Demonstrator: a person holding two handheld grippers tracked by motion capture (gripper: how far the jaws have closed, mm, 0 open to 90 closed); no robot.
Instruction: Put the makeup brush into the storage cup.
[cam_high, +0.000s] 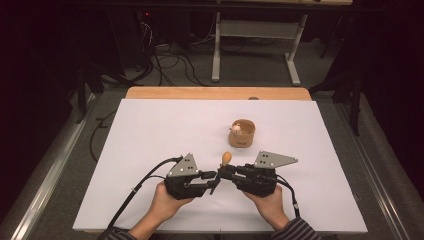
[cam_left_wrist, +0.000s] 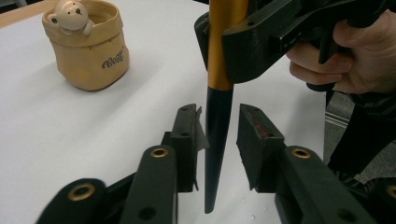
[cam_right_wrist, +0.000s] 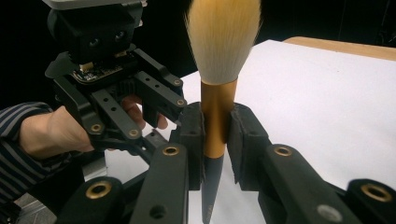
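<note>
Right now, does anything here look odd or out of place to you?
Nothing looks spilled or broken. One curiosity: the makeup brush stands upright in mid-air, bristles up, clamped by the right gripper, while the left gripper sits open around its dark handle. The bear pot stands upright.

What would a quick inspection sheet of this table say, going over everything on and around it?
Surface: white sheet on a wooden table, bare apart from the items below.
Job's things: makeup brush upright, bristles up; bear pot behind it.
Clutter: nothing seen.
Grippers: right tool shut on the brush's gold ferrule; left tool open, jaws either side of the dark handle, not touching.
Cables: one trails from each tool; more on the floor behind.
Surroundings: dark room, white table frame beyond.
</note>
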